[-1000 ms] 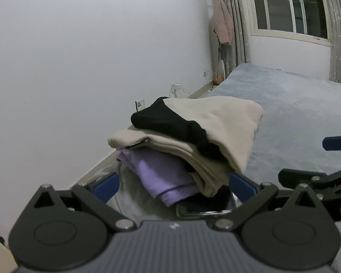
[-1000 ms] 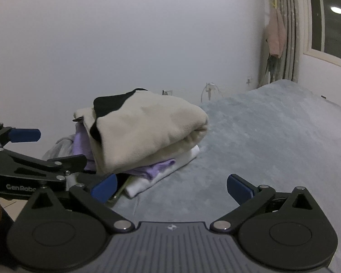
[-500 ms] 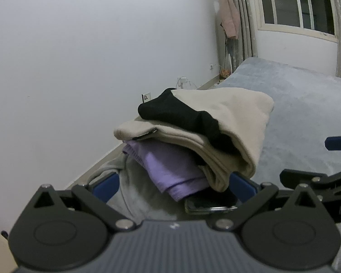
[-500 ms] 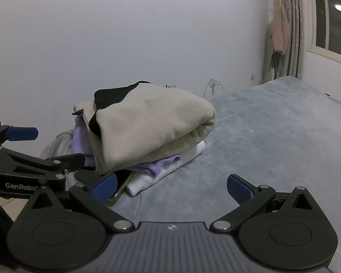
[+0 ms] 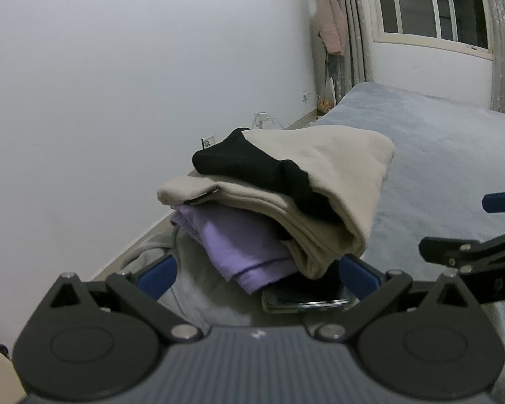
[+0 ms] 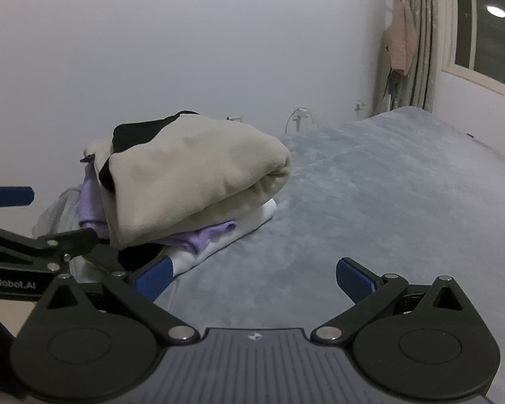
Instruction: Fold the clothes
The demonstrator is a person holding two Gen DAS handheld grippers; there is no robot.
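A stack of folded clothes lies at the near corner of the blue-grey bed. On top is a beige garment with a black part, and a purple garment lies under it. A grey garment is at the bottom. A dark phone pokes out from beneath the stack. My left gripper is open, its blue fingertips either side of the stack's near end. My right gripper is open over bare blanket, just right of the beige garment, purple garment and a white garment.
A white wall runs along the bed's left side, with a socket and a plugged-in charger. A pink garment hangs by the curtains and window. The blanket stretches away to the right.
Both grippers have moved a little closer to the stack, which now looks larger in both views. Both stay open and the clothes have not moved.
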